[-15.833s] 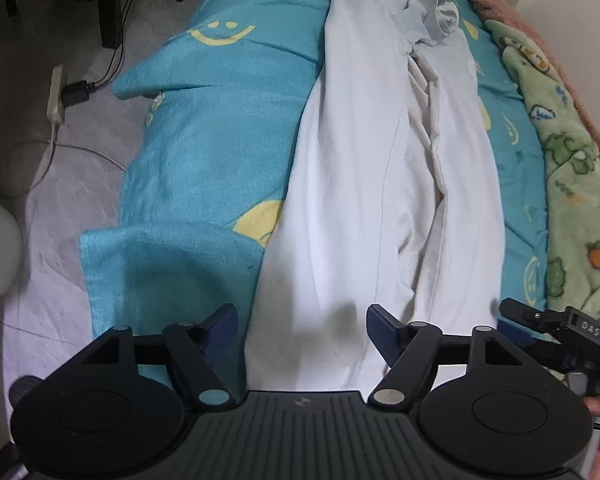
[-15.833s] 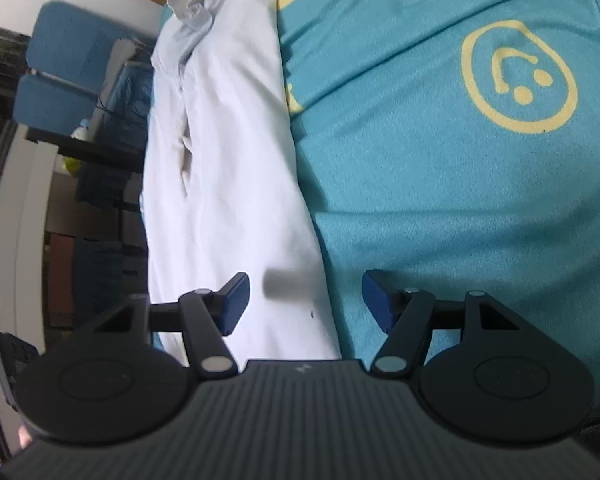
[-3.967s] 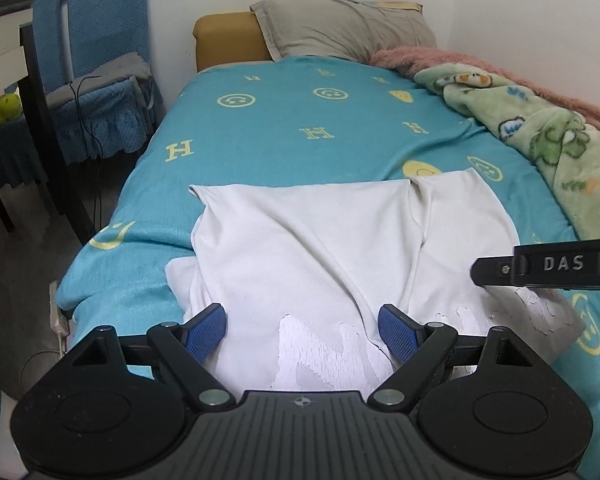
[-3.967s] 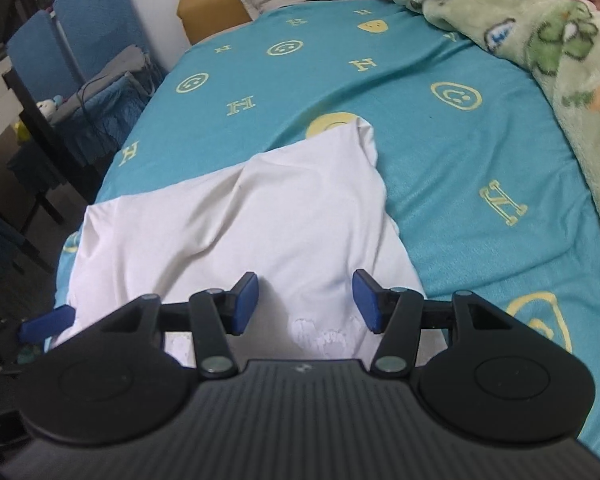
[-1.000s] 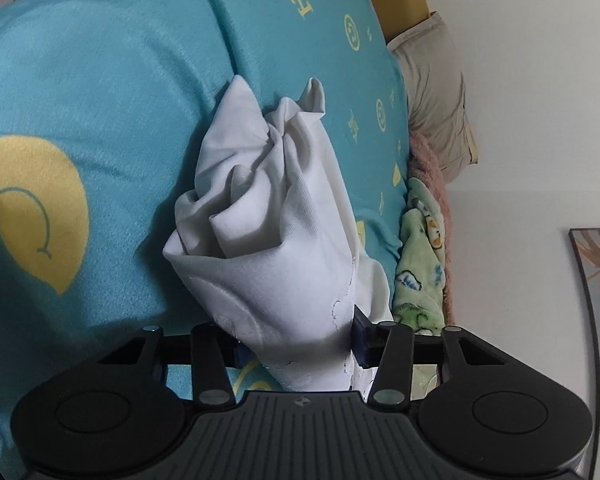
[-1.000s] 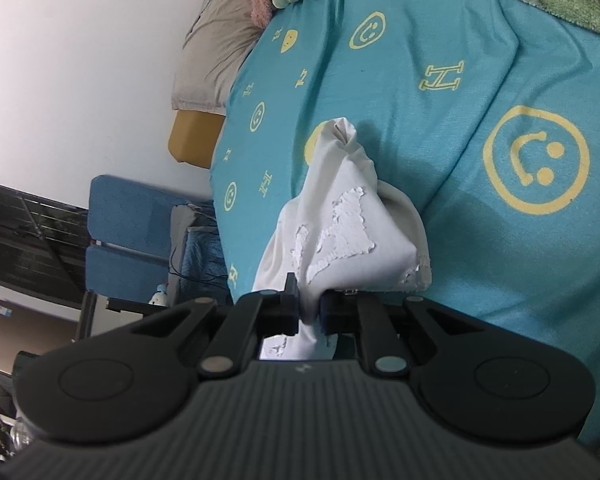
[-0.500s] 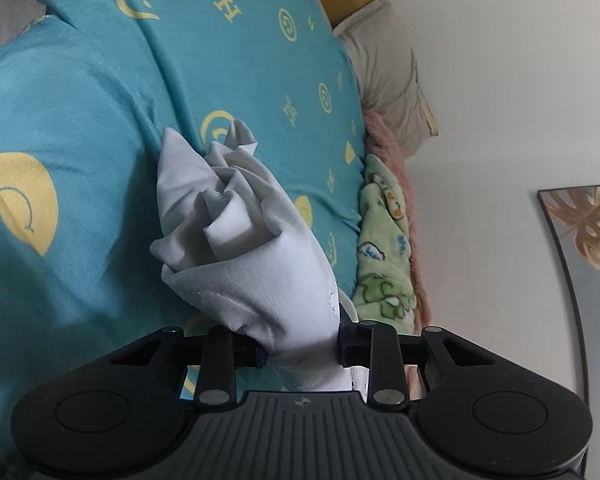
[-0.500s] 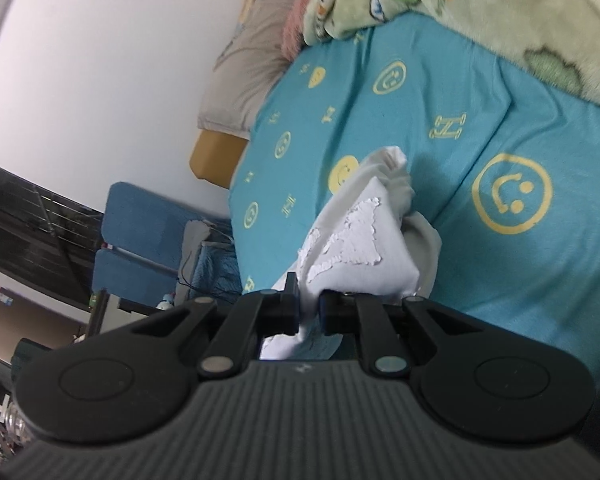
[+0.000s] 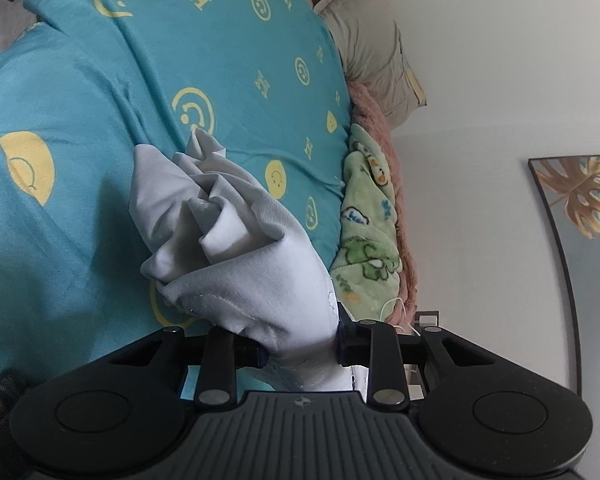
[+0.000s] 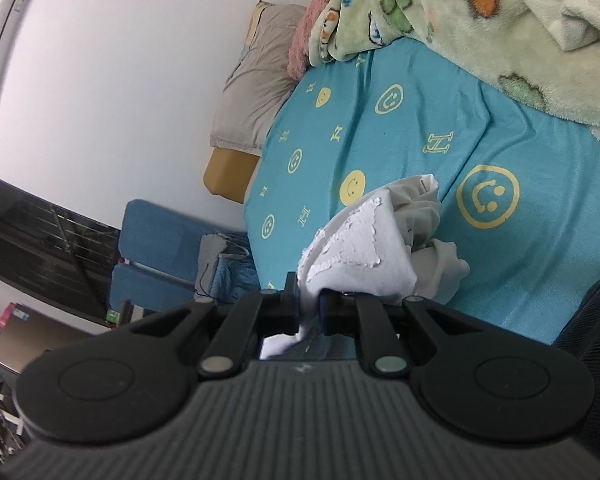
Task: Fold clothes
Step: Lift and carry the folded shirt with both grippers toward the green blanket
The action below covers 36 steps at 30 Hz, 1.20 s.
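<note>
A white garment (image 9: 236,248) hangs bunched and crumpled, lifted above the teal bedsheet (image 9: 80,128). My left gripper (image 9: 300,350) is shut on a thick fold of it at its near edge. In the right wrist view the same white garment (image 10: 364,248) shows a cracked white print. My right gripper (image 10: 310,308) is shut on a thin edge of it, and the rest droops onto the sheet (image 10: 480,152).
A green printed blanket (image 9: 364,240) and a pink blanket lie along the wall side of the bed. A grey pillow (image 10: 256,92) sits at the head. Blue chairs (image 10: 156,264) stand beside the bed. A framed picture (image 9: 580,240) hangs on the wall.
Both grippers have lifted and tilted further with the garment held. More of the bed and wall has come into view, and the cloth hangs more bunched.
</note>
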Tool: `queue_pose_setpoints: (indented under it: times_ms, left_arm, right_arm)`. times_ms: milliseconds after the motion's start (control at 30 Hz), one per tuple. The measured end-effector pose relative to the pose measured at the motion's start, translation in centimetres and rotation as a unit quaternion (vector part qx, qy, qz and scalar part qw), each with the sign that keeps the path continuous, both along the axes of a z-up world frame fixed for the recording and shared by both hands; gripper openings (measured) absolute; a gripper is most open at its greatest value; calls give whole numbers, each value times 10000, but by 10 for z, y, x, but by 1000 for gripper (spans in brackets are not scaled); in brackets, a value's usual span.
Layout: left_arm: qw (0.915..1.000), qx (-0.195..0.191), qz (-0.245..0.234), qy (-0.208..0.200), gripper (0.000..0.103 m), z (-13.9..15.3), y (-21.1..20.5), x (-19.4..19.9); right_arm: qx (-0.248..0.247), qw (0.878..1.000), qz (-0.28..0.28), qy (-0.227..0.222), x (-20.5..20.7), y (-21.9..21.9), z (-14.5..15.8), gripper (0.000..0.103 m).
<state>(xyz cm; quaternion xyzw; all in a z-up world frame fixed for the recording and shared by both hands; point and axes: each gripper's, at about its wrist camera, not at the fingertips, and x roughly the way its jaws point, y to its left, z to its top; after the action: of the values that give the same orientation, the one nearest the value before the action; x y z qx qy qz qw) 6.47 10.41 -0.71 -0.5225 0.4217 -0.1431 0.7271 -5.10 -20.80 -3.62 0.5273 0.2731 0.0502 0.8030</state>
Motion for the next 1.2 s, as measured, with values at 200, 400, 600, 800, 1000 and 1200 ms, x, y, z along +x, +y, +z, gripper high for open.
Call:
queue_pose_setpoints:
  times_ms: [200, 400, 600, 800, 1000, 1200]
  left_arm:
    - [9999, 57, -147, 14, 31, 10, -24, 9]
    - [9992, 186, -318, 160, 31, 11, -59, 31]
    - [9981, 338, -511, 63, 31, 22, -91, 44]
    - [9966, 456, -678, 53, 31, 33, -125, 59]
    - [9952, 471, -855, -58, 30, 57, -182, 96]
    - [9880, 86, -1407, -628, 30, 110, -286, 150]
  right_arm:
    - [179, 9997, -148, 41, 3, -24, 2, 12]
    - [376, 9984, -383, 160, 13, -57, -5, 12]
    - [700, 9957, -550, 262, 24, -93, -12, 12]
    - [780, 9941, -725, 196, 35, -124, -9, 12]
    - [737, 9941, -777, 192, 68, -177, 12, 12]
    - [-198, 9932, -1092, -344, 103, -262, 99, 12]
